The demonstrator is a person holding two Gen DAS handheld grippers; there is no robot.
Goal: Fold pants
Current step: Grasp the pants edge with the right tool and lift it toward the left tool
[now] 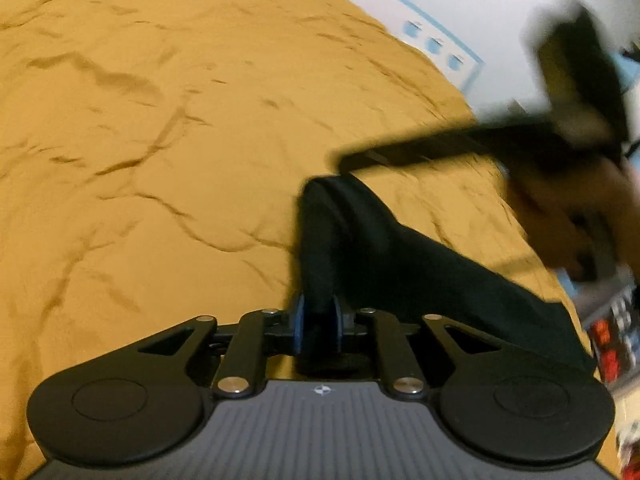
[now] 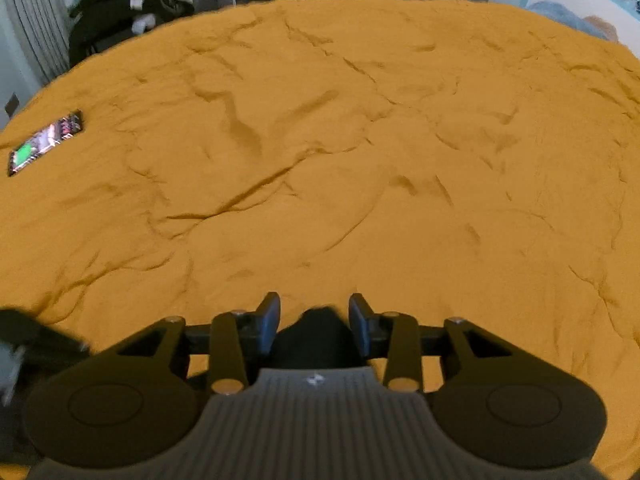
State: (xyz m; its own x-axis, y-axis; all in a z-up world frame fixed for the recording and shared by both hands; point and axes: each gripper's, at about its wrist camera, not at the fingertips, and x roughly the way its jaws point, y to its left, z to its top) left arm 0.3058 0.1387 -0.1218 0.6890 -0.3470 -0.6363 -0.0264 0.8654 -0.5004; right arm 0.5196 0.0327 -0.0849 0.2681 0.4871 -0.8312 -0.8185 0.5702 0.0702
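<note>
Left wrist view: left tongs (image 1: 318, 320) nearly closed, blue pads pinched on a bunched tube of the black pants (image 1: 384, 256). From the pinch at 6 o'clock, cloth rises toward 12, crests in a rounded fold, then drapes down toward 4 o'clock over the mustard bedcover (image 1: 160, 120). Right tongs seen here only as a blurred dark bar with body, 2 to 3 o'clock, just above the crest of the fold; blur suggests fast motion.

Right wrist view: right tongs (image 2: 314, 322) partly open, blue pads set apart with a dark lump of the pants between them at 6 o'clock. Visible gap on both sides of the lump; cannot tell whether the pads actually bear on the cloth. Rest of the garment out of sight below the frame edge. Phone (image 2: 46, 142) with lit screen lying on the bedcover at 9 to 10 o'clock, well apart from the tongs. Clothes heaped beyond the bed at 11 o'clock.

Risks, judged from the above:
- Right-hand hold looks loose; a quick lift or spread likely to let the fabric slip out, leaving the garment hanging from the left side alone.
- Left pinch takes a bunched roll, not a flat edge; layers may shear and release unevenly, giving a skewed fold.
- Garment twisted between the two holds; laying down without straightening likely to trap wrinkles.
- Soft, creased bedcover may drag on cloth and shift the fold line.
</note>
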